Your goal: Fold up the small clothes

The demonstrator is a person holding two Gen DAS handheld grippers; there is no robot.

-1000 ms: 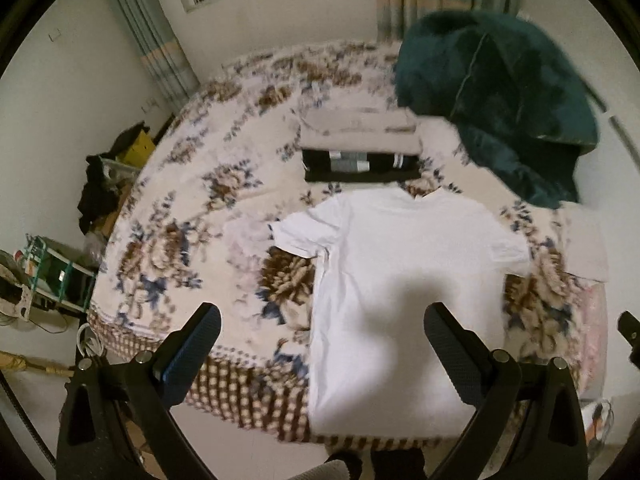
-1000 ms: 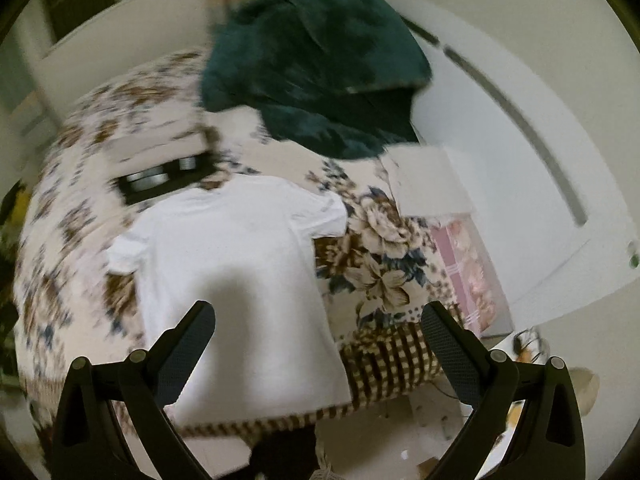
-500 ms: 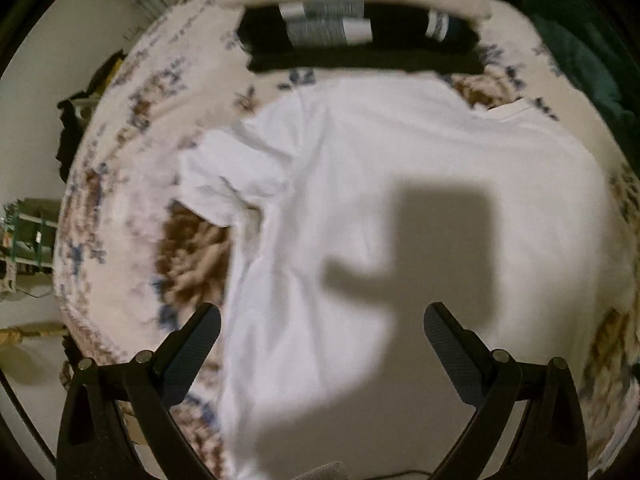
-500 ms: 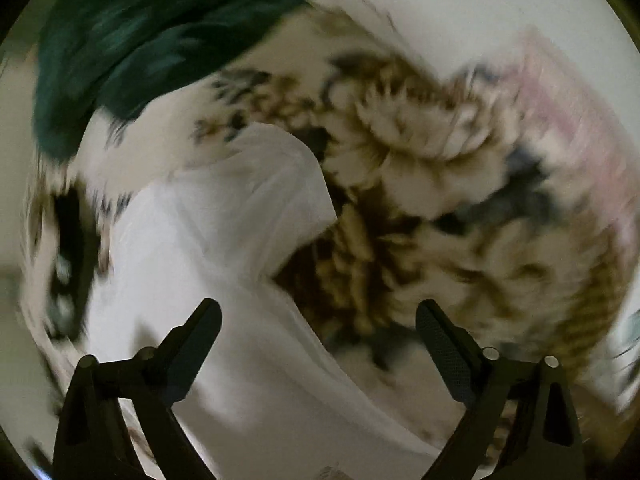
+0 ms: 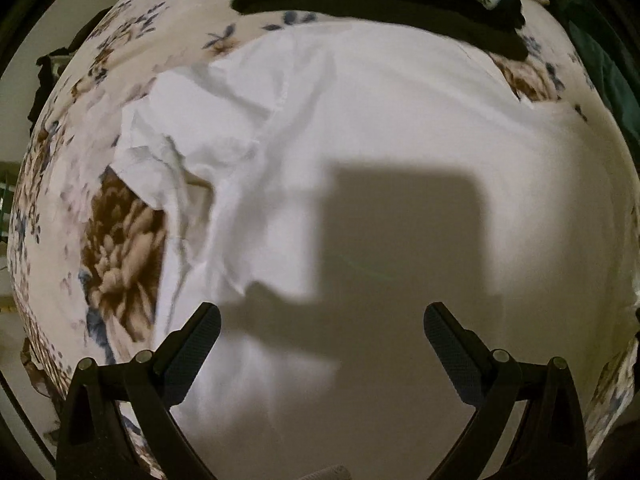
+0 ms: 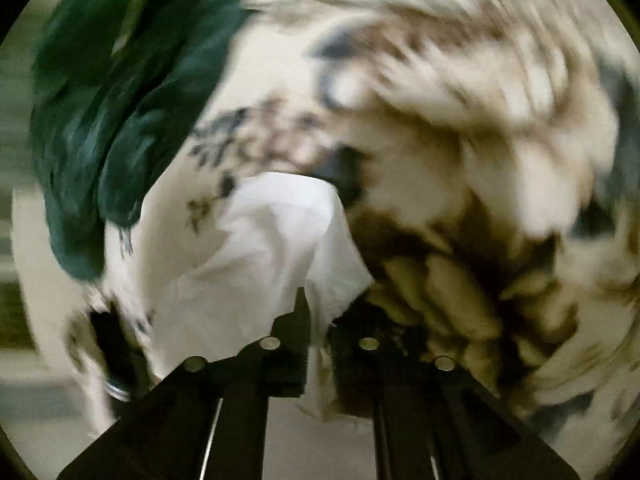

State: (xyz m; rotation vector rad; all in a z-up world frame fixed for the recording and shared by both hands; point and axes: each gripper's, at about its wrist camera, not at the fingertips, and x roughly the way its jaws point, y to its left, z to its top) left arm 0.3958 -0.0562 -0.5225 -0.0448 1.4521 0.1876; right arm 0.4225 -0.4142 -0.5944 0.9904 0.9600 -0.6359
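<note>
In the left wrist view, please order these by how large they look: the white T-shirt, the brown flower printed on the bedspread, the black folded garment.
1. white T-shirt, fills most of the view.
2 and 3. brown flower and black folded garment look similar; the garment is farther away and cut off, so unranked.

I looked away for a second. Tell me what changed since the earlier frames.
Both grippers dropped close over the white T-shirt. The right gripper, open earlier, has shut on the shirt's sleeve. The left gripper stayed open, holding nothing. The shirt body still lies flat on the floral blanket, the folded dark garment beyond it.
</note>
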